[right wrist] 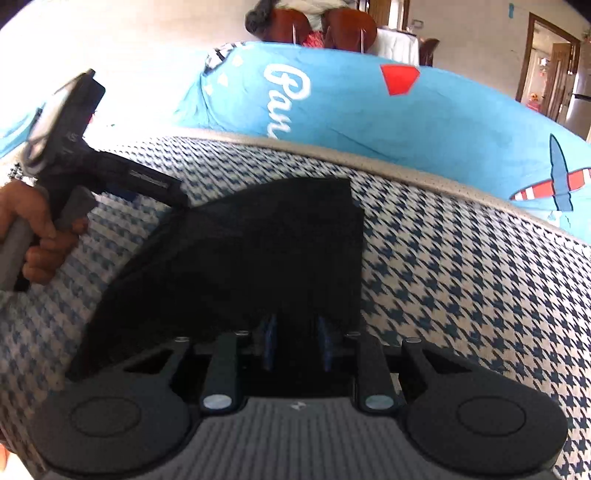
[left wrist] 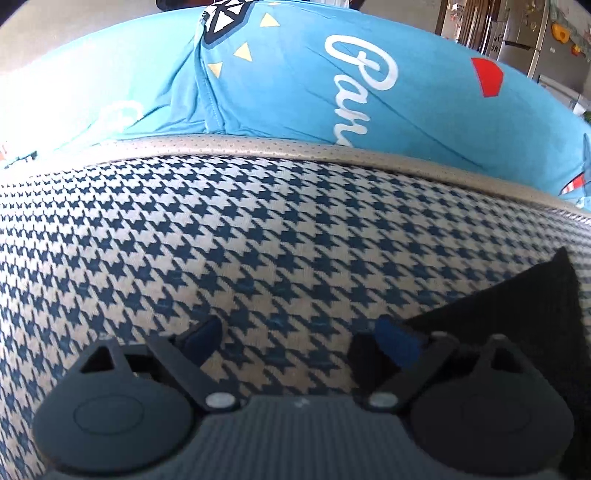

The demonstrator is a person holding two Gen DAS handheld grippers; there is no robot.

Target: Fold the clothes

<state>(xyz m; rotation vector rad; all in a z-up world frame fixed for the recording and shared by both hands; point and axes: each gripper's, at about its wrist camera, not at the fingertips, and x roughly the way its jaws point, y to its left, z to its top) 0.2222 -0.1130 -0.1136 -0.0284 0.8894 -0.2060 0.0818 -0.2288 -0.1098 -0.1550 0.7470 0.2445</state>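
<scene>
A black garment (right wrist: 258, 258) lies folded on a houndstooth cushion (right wrist: 461, 295). In the right wrist view my right gripper (right wrist: 296, 339) is at the garment's near edge. Its blue pads (right wrist: 267, 339) stand close together with black fabric filling the narrow gap. My left gripper (right wrist: 173, 195), held by a hand (right wrist: 37, 240), touches the garment's far left corner. In the left wrist view the left gripper (left wrist: 299, 338) is wide open over the cushion (left wrist: 258, 240). Its right fingertip (left wrist: 397, 343) sits at the edge of the black garment (left wrist: 517, 314).
A light blue sheet (left wrist: 295, 81) with white lettering and red shapes lies beyond the cushion's beige piping (left wrist: 295, 146). A fridge (left wrist: 528, 37) stands at the far right. Brown chairs (right wrist: 332, 26) and a doorway (right wrist: 546, 59) are behind the sheet (right wrist: 369, 110).
</scene>
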